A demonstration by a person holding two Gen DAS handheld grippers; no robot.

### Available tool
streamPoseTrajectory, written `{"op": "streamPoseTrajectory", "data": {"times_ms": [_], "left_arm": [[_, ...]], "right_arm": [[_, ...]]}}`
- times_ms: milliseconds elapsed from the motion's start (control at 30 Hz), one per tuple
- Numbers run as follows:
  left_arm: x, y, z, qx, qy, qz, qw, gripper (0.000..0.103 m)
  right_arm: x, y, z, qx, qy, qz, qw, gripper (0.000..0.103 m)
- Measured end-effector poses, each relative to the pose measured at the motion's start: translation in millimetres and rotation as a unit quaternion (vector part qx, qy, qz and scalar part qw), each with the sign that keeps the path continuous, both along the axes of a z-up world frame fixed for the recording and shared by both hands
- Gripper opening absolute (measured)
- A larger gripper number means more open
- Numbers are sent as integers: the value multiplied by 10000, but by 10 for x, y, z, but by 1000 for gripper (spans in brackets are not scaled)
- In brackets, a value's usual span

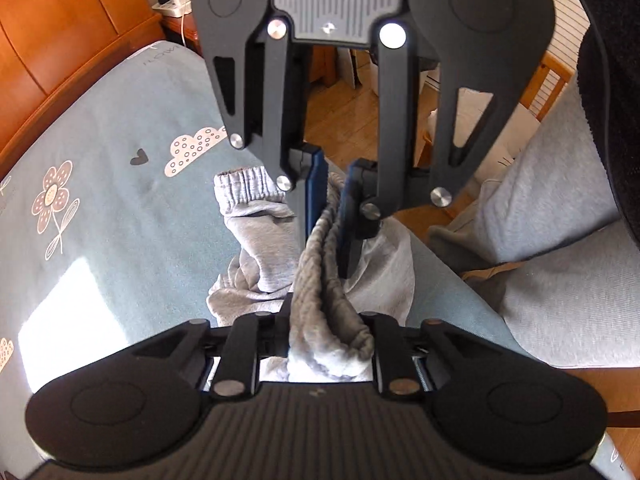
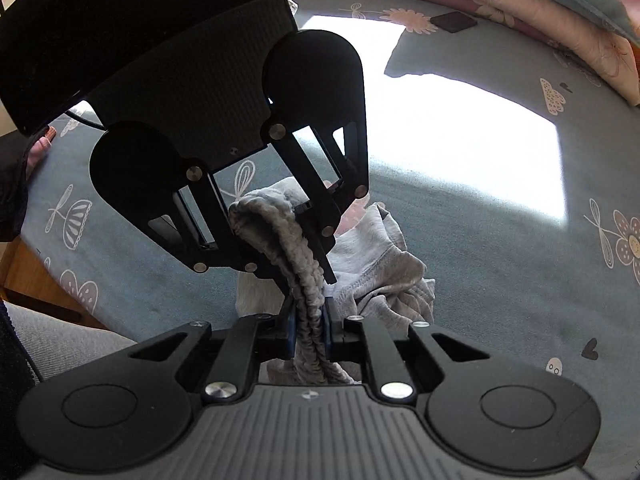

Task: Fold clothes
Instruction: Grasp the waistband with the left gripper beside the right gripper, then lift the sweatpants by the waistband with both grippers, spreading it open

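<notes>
Both of my grippers are clamped on the same bunched edge of the grey sweatpants (image 1: pixel 276 240), facing each other over the bed (image 1: pixel 100 208). In the left wrist view, my left gripper (image 1: pixel 330 344) sits at the near edge with its fingers closed on a thick roll of ribbed grey waistband (image 1: pixel 320 276); the fabric fills the narrow gap between the pads and spills back toward the camera. Across from it, my right gripper (image 1: pixel 334 200) comes down from the far side, its blue-edged fingers (image 1: pixel 316 184) pinched on the same rope of cloth a little farther along.

In the right wrist view the picture mirrors: my right gripper (image 2: pixel 310 332) is near, fingers drawn tight with the twisted band squeezed between them, and my left gripper (image 2: pixel 276 236) reaches in from the upper left, gripping the band where it loops over.

The rest of the sweatpants hangs and heaps below the two grips, lying crumpled on the blue-grey bedsheet (image 2: pixel 500 280) with its flower and cloud prints. One elastic cuff (image 1: pixel 244 184) shows on the left in the left wrist view, resting on the sheet. A bright patch of sunlight (image 2: pixel 460 132) falls on the bed beyond the heap. A wooden headboard (image 1: pixel 60 40) stands at far left, wooden floor (image 1: pixel 340 120) shows past the bed edge, and more grey fabric (image 1: pixel 560 260) lies at right, off the bed.
</notes>
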State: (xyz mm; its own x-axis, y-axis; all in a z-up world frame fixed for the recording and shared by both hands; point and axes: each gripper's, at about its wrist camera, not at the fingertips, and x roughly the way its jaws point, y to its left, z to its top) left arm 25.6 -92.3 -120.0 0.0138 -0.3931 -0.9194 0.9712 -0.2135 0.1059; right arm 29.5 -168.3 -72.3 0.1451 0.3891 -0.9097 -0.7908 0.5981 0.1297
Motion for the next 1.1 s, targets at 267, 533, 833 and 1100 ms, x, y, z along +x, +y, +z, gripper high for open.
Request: {"op": "streamPoseTrajectory", "data": {"times_ms": [267,533,833,1100], "left_arm": [[-161,202,28,-12,-437,538,9976,15],[-172,285,89,1,-583,834,9948,15],[-245,467,244,201,-816,1226,9889,15],[-202,557,336,476,-807,2115,9729,15]], "right_arm": [[27,-114,184,17,-141,-3,9999,33],[37,-272,-10,-1024,-432,1429,9835,38],[-22,-274,-404,-1222,-480,3405,9310,41],[21,-230,-621,-967,-333,4479,8882,41]]}}
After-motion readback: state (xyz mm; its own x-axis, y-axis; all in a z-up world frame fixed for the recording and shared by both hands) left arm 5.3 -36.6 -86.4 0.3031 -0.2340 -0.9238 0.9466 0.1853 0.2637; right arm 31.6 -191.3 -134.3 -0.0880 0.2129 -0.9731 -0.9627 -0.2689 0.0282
